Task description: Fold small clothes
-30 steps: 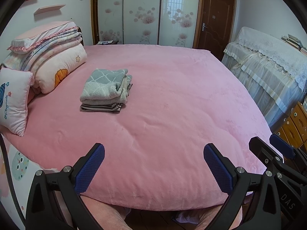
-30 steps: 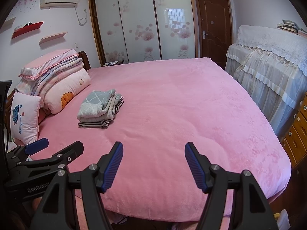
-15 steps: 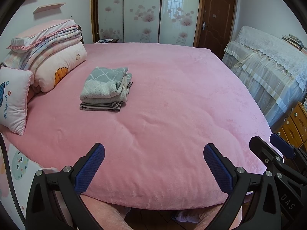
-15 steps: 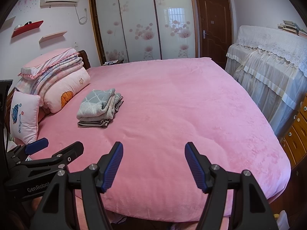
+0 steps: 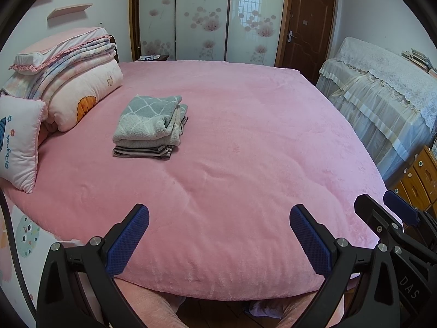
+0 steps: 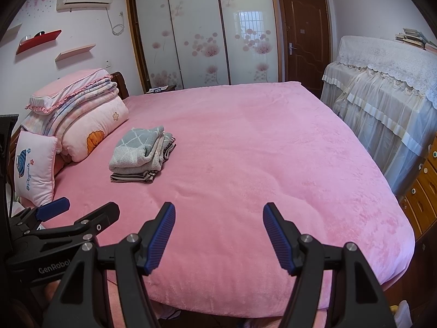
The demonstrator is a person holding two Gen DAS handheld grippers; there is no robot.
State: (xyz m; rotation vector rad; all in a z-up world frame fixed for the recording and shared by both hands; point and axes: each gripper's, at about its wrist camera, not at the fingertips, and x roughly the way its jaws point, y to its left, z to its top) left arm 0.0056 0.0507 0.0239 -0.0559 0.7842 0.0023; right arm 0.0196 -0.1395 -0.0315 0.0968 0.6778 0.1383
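Right now your left gripper (image 5: 219,235) and right gripper (image 6: 219,236) hover wide open and empty at the bed's (image 5: 259,142) near edge, the folded clothes stack (image 5: 149,127) far-left, nearer your left.

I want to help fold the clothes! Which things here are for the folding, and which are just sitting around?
For the folding:
- clothes pile, already folded, on the bed
- left gripper, open
- right gripper, open

Just sitting around:
- quilts
- pillow
- wardrobe
- door
- lace-covered furniture
- drawers
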